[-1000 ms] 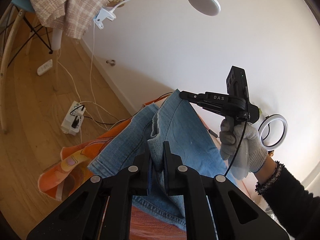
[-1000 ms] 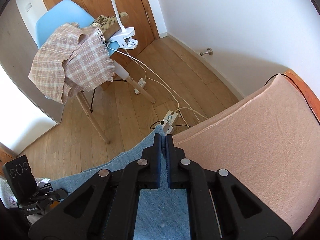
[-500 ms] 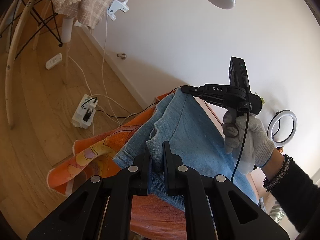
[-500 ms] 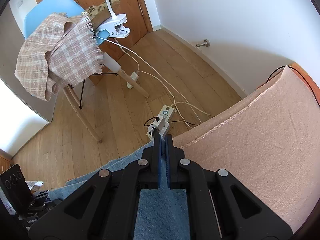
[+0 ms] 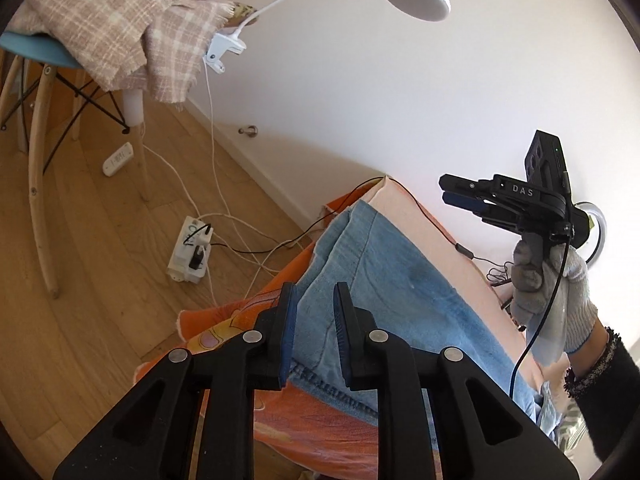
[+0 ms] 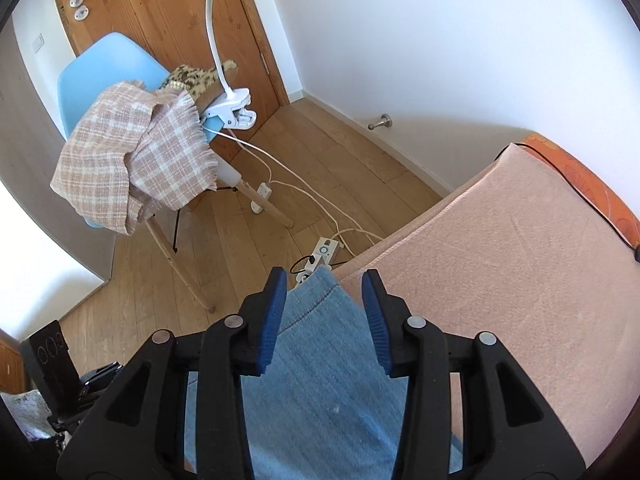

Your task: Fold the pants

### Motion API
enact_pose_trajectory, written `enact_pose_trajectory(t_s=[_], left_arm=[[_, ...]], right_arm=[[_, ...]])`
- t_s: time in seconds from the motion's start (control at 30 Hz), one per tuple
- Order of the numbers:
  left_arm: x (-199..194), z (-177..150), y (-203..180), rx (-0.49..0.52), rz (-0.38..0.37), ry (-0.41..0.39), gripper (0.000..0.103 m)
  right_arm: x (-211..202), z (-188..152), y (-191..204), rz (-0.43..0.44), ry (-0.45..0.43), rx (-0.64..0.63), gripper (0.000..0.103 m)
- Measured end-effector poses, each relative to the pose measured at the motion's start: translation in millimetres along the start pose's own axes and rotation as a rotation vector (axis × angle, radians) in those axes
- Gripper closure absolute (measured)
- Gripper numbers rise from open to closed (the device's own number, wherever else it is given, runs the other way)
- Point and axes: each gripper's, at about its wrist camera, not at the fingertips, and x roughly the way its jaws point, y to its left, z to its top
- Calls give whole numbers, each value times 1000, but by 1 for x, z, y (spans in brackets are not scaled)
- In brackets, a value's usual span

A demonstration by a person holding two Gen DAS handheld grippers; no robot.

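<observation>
Pants flat on peach towel, folded end at bed edge near floor; bare towel beyond right side. Left gripper jaws just opened slightly, denim released, lying below. Right gripper jaws just opened wider, holding nothing, lifted clear; earlier both clamped denim

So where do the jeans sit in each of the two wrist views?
Left wrist: the jeans lie centre to lower right on the bed, seen between the open left gripper.
Right wrist: the jeans fill the lower centre, seen between the open right gripper.
Shared landmark: the white power strip on the floor.
</observation>
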Motion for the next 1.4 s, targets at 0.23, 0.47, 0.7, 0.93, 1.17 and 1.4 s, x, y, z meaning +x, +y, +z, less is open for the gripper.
enact_pose_trajectory(t_s=[0.23,0.47,0.7,0.93,1.17,1.4], left_arm=[[-13,26,-53,160,-82,28,68],[-14,41,-109,229,-185,102,45],[3,41,-185,318,-293,223,45],[25,17,-282,439,-432,338,44],[61,-47,-379,561,-549,504,44],[108,-132,-461,622,-633,705,44]], right_arm=[[-89,-44,-13,-131,-74,47,46],[-181,-100,-34,-284,-160,148,26],[-265,-174,-58,-383,-242,270,15],[-335,-255,-97,-502,-293,413,15],[-397,-335,-129,-620,-338,538,15],[-445,-410,-162,-725,-340,692,15]])
